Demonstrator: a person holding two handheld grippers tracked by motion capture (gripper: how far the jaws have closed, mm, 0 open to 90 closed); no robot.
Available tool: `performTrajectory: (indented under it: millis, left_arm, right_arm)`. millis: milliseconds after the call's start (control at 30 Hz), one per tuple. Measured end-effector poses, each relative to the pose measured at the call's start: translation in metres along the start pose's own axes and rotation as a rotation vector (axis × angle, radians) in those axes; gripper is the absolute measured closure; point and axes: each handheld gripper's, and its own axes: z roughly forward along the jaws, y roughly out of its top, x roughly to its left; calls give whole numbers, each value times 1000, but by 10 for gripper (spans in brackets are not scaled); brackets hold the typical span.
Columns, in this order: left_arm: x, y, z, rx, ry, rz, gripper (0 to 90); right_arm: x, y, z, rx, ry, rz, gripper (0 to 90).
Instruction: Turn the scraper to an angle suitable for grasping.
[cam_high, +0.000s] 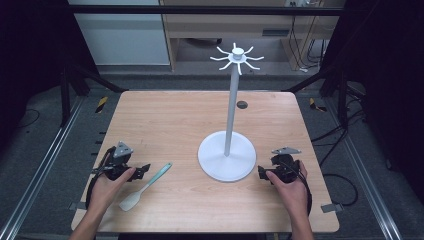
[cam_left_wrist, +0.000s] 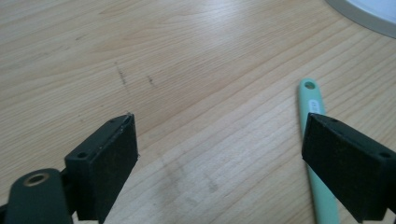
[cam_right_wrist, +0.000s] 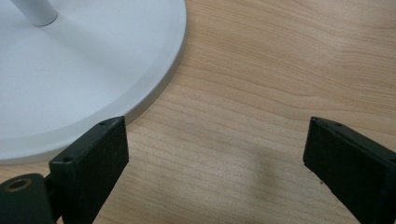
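A mint-green spatula (cam_high: 146, 186) lies on the wooden table (cam_high: 170, 120) at the front left, its pale blade toward the front edge and its handle pointing toward the white stand's round base (cam_high: 227, 161). My left gripper (cam_high: 142, 171) rests just left of the handle, jaws wide open with nothing between them. In the left gripper view the spatula handle (cam_left_wrist: 312, 100) runs partly behind the right jaw, and the left gripper (cam_left_wrist: 219, 154) stays low over bare wood. My right gripper (cam_high: 262, 173) stands open beside the base's right rim; the right gripper view has my right gripper (cam_right_wrist: 215, 158) open beside the base (cam_right_wrist: 93, 70).
The white stand's thin pole (cam_high: 230, 105) rises from the base to a head of several hook arms (cam_high: 237, 57). A small dark hole (cam_high: 242, 104) sits in the table behind it. Black frame posts and cables flank the table.
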Motion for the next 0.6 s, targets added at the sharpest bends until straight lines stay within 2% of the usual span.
performTrajectory:
  millis: [100, 200, 300, 367, 400, 433, 467, 500, 567, 600]
  left_arm:
    - [-9, 9, -2, -15, -6, 16, 111]
    - [-16, 27, -3, -25, 9, 36, 133]
    - [-20, 42, 7, 19, -10, 53, 137]
    - [-21, 47, 13, 29, -27, 58, 224]
    - [-22, 48, 15, 26, -24, 61, 367]
    - [-22, 47, 16, 14, -16, 67, 367]
    - [-21, 46, 17, 5, -16, 65, 481]
    - [-21, 45, 17, 15, -25, 65, 481]
    - [-22, 40, 16, 24, -23, 70, 562]
    - [-23, 37, 15, 25, -26, 66, 655]
  right_arm:
    - [1, -1, 0, 7, -3, 3, 71]
    - [0, -2, -1, 5, -9, 1, 72]
    - [-1, -2, -1, 6, -12, 7, 72]
    - [-1, -2, -1, 6, -12, 8, 72]
    - [-1, -2, -1, 5, -11, 10, 73]
    - [-1, -2, -1, 5, -11, 10, 73]
    - [-1, -2, -1, 7, -12, 5, 74]
    - [-1, -2, -1, 7, -12, 5, 74]
    - [0, -2, 0, 6, -10, 2, 75]
    - [1, -1, 0, 10, -6, 2, 77]
